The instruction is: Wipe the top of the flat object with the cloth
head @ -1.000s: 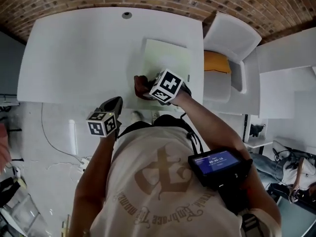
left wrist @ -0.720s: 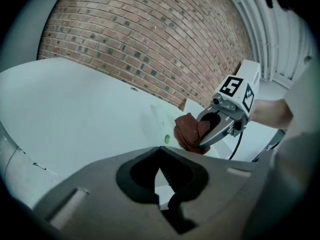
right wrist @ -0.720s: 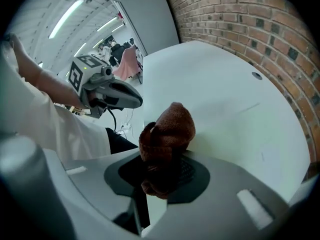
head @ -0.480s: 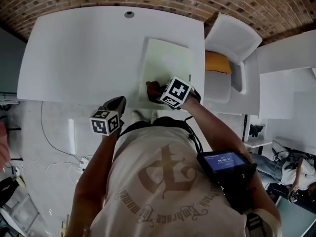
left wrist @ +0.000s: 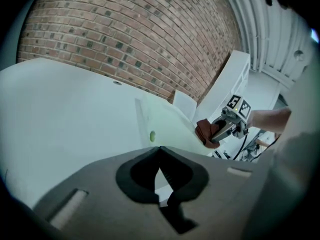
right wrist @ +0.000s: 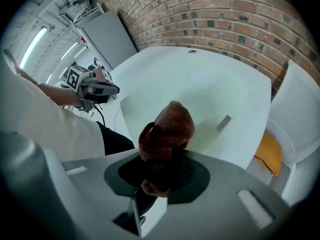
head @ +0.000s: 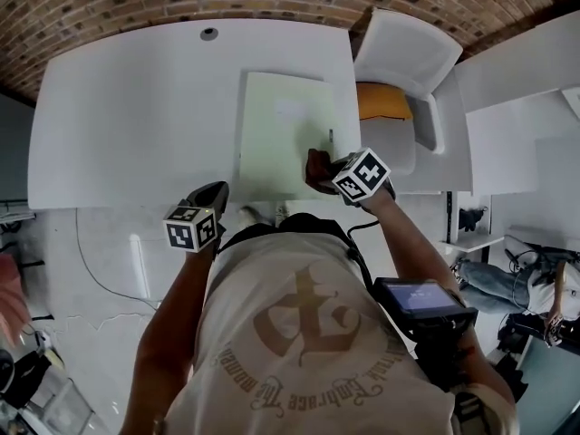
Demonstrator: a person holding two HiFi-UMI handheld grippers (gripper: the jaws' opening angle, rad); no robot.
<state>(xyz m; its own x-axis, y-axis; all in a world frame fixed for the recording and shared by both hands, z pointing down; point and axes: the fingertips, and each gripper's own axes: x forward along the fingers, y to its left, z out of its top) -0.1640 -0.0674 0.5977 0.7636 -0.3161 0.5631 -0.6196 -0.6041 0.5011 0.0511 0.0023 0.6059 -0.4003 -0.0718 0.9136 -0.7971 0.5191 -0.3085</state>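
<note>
A flat pale-green board (head: 285, 125) lies on the white table (head: 136, 107). My right gripper (head: 326, 175) is shut on a bunched brown cloth (head: 314, 163) and holds it at the board's near right corner. In the right gripper view the cloth (right wrist: 167, 129) bulges out between the jaws over the board (right wrist: 200, 101). My left gripper (head: 214, 194) hangs just off the table's near edge, left of the board, shut on nothing. The left gripper view shows its jaws meeting, with the board (left wrist: 165, 121) and the cloth (left wrist: 204, 132) beyond.
A white chair (head: 408, 57) with an orange cushion (head: 381, 102) stands right of the table. A small round grommet (head: 209, 33) sits near the table's far edge. A thin grey strip (right wrist: 223, 122) lies near the board's right edge. A brick wall rises behind.
My right gripper has carried the cloth to the right along the board's near edge, from the left corner to the right corner. The left gripper has barely shifted.
</note>
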